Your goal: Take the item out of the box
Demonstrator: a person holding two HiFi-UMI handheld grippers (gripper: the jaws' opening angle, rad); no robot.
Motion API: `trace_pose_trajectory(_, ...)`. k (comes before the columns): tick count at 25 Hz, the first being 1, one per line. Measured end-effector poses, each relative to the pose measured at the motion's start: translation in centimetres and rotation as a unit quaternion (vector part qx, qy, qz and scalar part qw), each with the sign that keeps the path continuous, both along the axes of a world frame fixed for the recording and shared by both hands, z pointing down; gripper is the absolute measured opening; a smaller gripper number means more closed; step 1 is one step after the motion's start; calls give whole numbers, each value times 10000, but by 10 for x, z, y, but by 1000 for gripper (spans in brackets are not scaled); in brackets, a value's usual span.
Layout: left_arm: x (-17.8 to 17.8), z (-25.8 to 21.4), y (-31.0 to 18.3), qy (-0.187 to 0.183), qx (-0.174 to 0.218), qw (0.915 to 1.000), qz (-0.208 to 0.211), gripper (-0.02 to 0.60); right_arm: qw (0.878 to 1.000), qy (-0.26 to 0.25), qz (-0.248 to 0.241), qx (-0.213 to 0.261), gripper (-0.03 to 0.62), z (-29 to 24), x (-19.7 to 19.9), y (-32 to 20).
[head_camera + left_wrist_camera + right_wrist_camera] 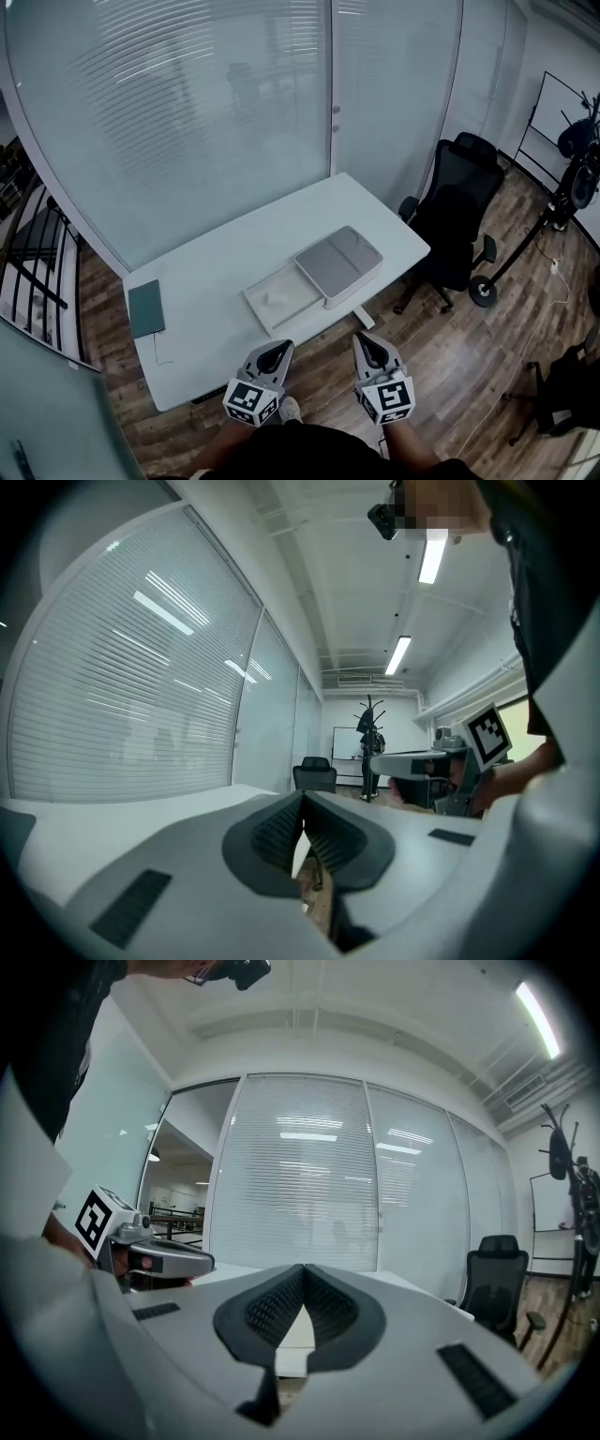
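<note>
A flat white box (281, 298) lies open on the white desk (206, 281), with a small pale item (273, 300) in its tray. Its grey lid (338, 262) rests half over the tray's right end. Both grippers hover off the desk's near edge, over the wooden floor. My left gripper (282, 346) is shut with nothing in it, its tips meeting in the left gripper view (302, 803). My right gripper (360, 338) is also shut and holds nothing, with its tips touching in the right gripper view (305, 1271). Both point level toward the desk.
A dark green notebook (146, 307) lies at the desk's left end. A black office chair (457, 220) stands to the right of the desk. Frosted glass walls with blinds (187, 112) rise behind it. A whiteboard (555, 117) and stands occupy the far right.
</note>
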State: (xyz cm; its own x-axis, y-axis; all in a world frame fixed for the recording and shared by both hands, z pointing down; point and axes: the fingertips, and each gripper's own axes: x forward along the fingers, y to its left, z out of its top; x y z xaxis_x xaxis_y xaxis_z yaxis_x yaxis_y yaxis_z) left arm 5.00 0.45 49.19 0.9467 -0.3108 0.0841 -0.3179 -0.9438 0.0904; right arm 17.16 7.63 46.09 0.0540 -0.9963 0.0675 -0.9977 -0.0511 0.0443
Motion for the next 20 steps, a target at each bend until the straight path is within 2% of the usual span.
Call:
trace_pose_trajectory(11, -37, -3, -92, 87, 72, 9993, -359, 11, 9980, 462, -436, -7, 6, -18, -33, -103)
trace_pose_trajectory(15, -48, -2, -115, 79, 105, 9988, -468, 11, 9960, 694, -550, -102, 6, -14, -32, -129)
trace_pose_trajectory(20, -54, -17, -136, 320, 125, 9962, -805, 11, 9926, 721, -923, -305, 6, 1, -26, -156)
